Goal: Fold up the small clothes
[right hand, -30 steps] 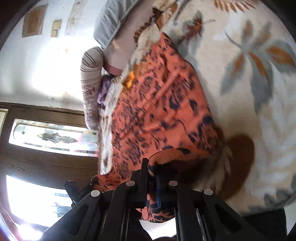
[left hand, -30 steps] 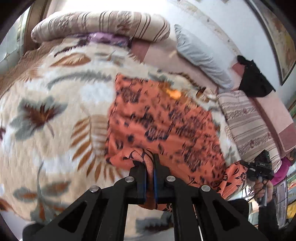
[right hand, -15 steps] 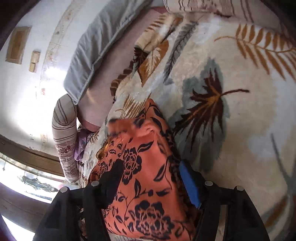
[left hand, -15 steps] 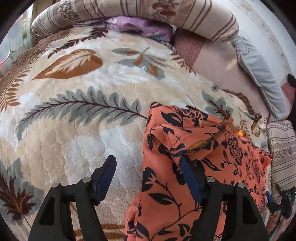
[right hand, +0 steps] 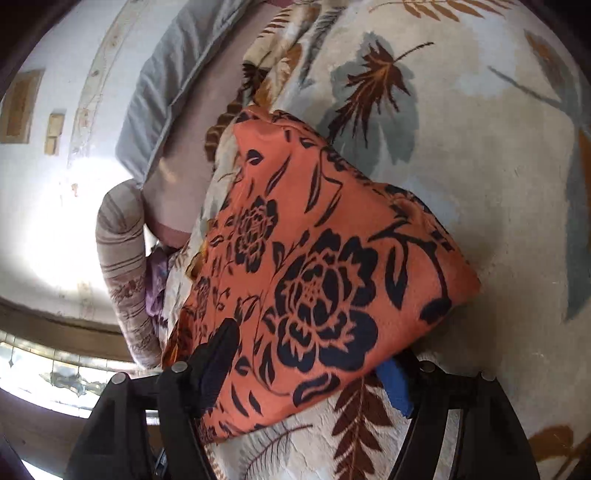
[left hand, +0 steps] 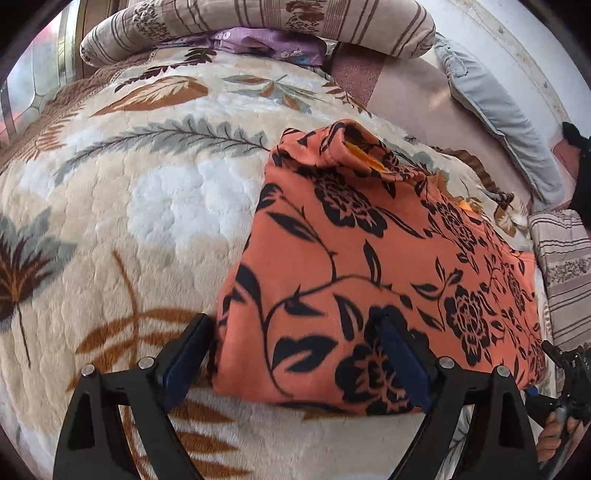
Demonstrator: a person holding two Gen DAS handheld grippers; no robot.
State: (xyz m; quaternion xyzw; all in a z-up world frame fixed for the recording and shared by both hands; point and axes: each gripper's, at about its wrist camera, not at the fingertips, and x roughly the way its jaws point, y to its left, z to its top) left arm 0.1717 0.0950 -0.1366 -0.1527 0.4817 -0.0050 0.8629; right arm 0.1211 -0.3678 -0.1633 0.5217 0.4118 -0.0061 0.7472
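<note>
An orange garment with black flowers (left hand: 369, 258) lies folded on the leaf-patterned blanket (left hand: 129, 221). My left gripper (left hand: 295, 358) hangs low over its near left corner, jaws opening. One pad (left hand: 184, 358) stands just off the cloth's left edge and the other (left hand: 402, 365) rests above the fabric, neither pressing it. In the right wrist view the same garment (right hand: 314, 258) fills the middle. My right gripper (right hand: 306, 369) straddles its near corner, jaws opening, with the cloth loose between the fingers. A hand (left hand: 554, 435) holds that gripper at the lower right of the left wrist view.
A striped bolster (left hand: 258, 22) and a purple cloth (left hand: 258, 44) lie at the bed's far end. A grey pillow (left hand: 498, 110), a black item (left hand: 581, 166) and a striped cushion (left hand: 565, 266) line the right side. A bright window (right hand: 55, 376) shows lower left.
Both grippers were shut on the garment's edge, carried it across the garment, then opened and let it go. The cloth now lies doubled over, and both cameras sit lower and closer.
</note>
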